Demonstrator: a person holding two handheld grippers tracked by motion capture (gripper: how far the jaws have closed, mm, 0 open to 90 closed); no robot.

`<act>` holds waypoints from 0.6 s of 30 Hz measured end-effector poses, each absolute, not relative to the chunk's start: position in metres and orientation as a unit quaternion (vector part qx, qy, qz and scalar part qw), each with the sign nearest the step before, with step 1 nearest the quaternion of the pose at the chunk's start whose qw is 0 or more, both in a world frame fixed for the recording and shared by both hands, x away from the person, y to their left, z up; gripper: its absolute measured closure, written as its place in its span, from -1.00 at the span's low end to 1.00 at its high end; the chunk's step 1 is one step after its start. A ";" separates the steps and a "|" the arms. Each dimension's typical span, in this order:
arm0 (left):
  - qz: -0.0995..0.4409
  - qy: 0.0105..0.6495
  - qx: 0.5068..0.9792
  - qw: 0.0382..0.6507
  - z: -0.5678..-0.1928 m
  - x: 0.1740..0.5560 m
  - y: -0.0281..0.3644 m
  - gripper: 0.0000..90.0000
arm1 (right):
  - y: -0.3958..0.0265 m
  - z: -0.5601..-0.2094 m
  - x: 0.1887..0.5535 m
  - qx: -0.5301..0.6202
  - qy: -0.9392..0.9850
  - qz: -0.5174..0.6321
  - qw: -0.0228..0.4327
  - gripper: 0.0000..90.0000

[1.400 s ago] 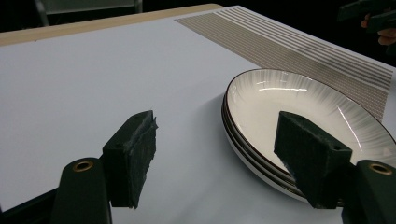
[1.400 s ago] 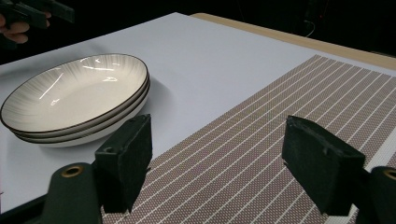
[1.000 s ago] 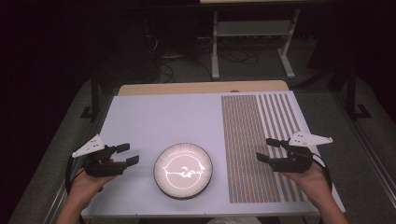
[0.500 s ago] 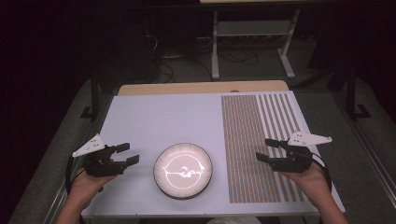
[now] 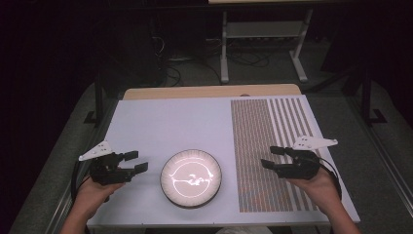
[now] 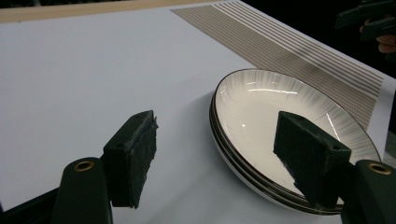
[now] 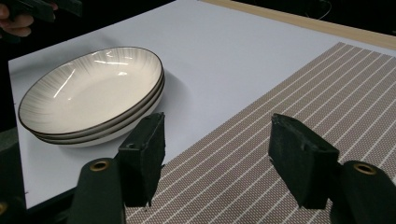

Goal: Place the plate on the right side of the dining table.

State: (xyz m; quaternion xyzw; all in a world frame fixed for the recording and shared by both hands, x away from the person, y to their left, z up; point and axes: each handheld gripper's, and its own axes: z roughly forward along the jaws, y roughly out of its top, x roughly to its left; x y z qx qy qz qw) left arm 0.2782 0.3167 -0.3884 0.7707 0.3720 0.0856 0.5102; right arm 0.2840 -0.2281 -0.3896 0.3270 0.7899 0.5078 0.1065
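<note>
The left gripper (image 5: 131,162) hovers low over the white table cover (image 5: 170,126), with its jaws spread wide and nothing between them. The stack of plates (image 5: 191,178) sits just to its right, near but apart from the jaw tips. In the left gripper view the stack (image 6: 280,126) lies ahead and to the right, partly behind the right-hand pad, without touching it.

The right gripper (image 5: 272,157) hangs over the striped placemat (image 5: 272,146), pointing toward the plates, which lie to its left and clear of it. Its jaws have just been closing somewhat, yet they are still well apart and grip nothing. In the right gripper view the plates (image 7: 93,93) rest ahead and to the left on the white cover, beside the placemat's edge (image 7: 289,102).
</note>
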 end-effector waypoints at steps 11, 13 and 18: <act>0.076 0.377 0.774 0.504 -0.386 0.276 0.308 -0.36 | -0.208 -0.383 0.283 0.314 0.806 0.494 0.090 -0.13; 0.075 0.381 0.772 0.503 -0.385 0.276 0.307 -0.34 | -0.204 -0.382 0.283 0.312 0.808 0.492 0.085 -0.12; 0.067 0.388 0.769 0.504 -0.383 0.275 0.304 -0.33 | -0.196 -0.381 0.284 0.312 0.811 0.489 0.070 -0.09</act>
